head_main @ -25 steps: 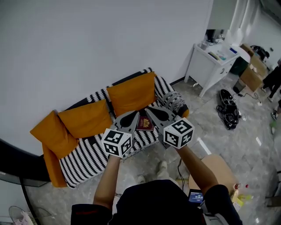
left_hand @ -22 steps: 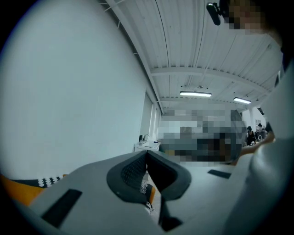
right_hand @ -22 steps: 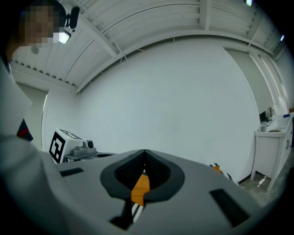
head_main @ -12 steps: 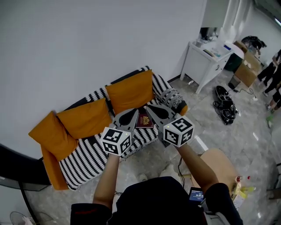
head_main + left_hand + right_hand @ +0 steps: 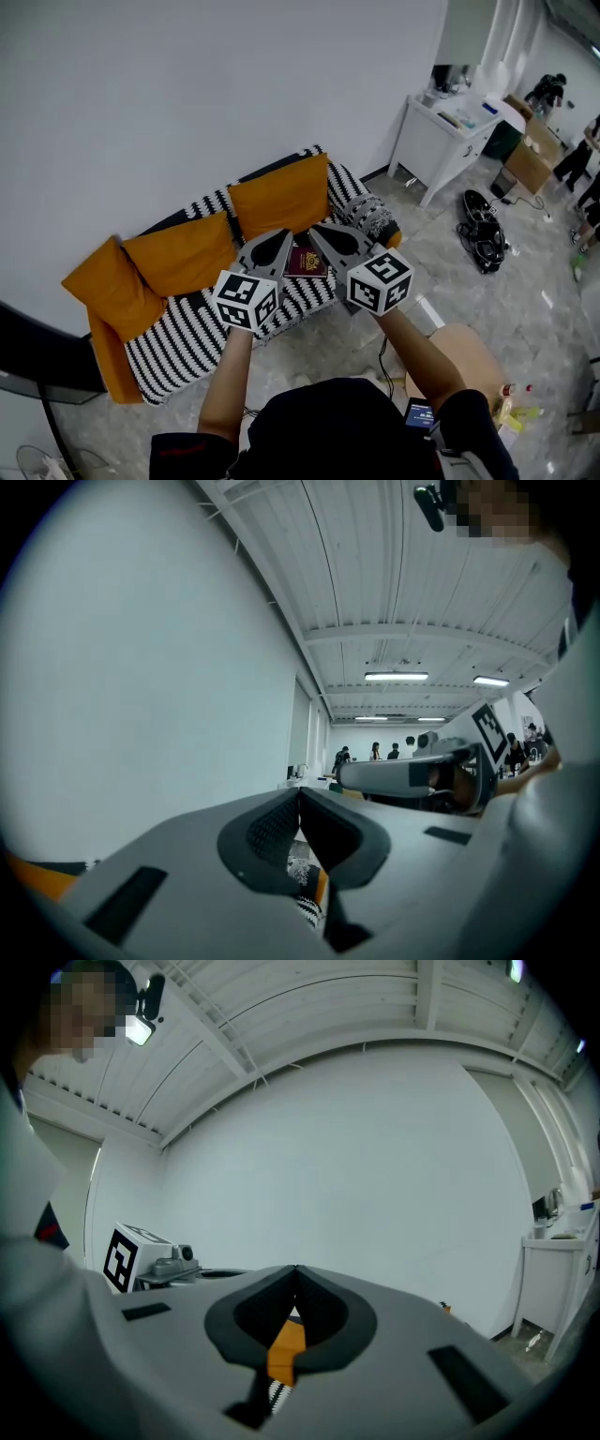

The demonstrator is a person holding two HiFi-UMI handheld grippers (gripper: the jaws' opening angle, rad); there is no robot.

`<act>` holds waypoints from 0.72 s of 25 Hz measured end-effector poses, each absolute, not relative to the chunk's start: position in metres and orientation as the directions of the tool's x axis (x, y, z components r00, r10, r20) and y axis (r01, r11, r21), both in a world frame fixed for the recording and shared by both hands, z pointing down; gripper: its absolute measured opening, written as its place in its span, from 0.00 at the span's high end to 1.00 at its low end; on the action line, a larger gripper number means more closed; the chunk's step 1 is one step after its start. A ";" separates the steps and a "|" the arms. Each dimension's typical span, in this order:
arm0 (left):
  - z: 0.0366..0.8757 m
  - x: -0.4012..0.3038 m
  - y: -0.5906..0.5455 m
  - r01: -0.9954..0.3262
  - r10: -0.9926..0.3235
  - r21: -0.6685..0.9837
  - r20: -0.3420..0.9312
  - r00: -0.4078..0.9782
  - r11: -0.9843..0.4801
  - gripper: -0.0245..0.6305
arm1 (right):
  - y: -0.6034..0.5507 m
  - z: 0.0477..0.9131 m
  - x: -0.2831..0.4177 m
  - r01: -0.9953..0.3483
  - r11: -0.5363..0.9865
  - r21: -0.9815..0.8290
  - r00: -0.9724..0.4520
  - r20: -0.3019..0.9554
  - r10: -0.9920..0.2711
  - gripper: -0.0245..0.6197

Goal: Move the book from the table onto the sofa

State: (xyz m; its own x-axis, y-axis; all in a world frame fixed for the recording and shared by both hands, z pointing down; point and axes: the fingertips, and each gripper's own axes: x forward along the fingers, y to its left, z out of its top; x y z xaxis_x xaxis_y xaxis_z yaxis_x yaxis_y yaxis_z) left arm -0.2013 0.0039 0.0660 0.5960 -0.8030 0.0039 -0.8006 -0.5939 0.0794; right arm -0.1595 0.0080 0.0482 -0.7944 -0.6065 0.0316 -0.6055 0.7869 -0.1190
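Two grippers up in front of the person, both held level, sofa beyond them.

Far left: orange cushion (image 5: 108,286) slumped over the arm of the sofa (image 5: 187,342); black-and-white striped cover. Two more orange cushions along the back.

Left gripper (image 5: 281,240): jaws together, tips meeting. Its own view shows only stripes and a sliver of orange through the gap below the tips. Nothing clamped.

Book (image 5: 307,262): dark red, showing between the two gripper noses against the striped seat, below the right-hand orange cushion (image 5: 279,195). Neither gripper view has it between the jaws. Judged to be lying on the seat, though the head view alone cannot rule out that it rests on the gripper noses.

Right gripper (image 5: 317,232): jaws together as well, nothing between them; orange and stripes behind the gap.

Further right: patterned cushion (image 5: 370,217) at the sofa end, white table (image 5: 441,141) against the wall, a tangle of black gear (image 5: 483,234) on the floor.

Risks from here:
- Book seems close to both gripper noses. A sideways swing while pulling back could clip a corner and flick it toward the front of the seat.
- Seat cover looks loose and rumpled. If the book lies on a fold, it could tip or slide off.
- Both pairs of jaws are closed, so a slipping book could not be caught without opening first.
- Stepping back blind, with clutter on the floor at right, invites a stumble.
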 end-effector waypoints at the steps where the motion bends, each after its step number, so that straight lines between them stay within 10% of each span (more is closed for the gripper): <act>1: 0.065 -0.197 0.003 -0.802 -0.804 0.082 0.002 0.594 -0.592 0.94 | 0.008 0.048 -0.156 -0.605 0.788 -0.116 -0.795 0.032 -0.605 0.94; 18: 0.058 -0.131 0.009 -0.823 -0.827 0.089 -0.016 0.562 -0.561 0.94 | 0.016 0.046 -0.092 -0.559 0.822 -0.105 -0.829 0.048 -0.557 0.94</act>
State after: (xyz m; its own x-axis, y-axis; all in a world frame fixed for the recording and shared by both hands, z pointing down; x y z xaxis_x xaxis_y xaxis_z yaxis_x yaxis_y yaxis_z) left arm -0.1305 0.0090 0.0584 0.5618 -0.8271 -0.0157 -0.8232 -0.5609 0.0885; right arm -0.0917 0.0158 0.0458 -0.8288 -0.5574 0.0484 -0.5592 0.8223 -0.1052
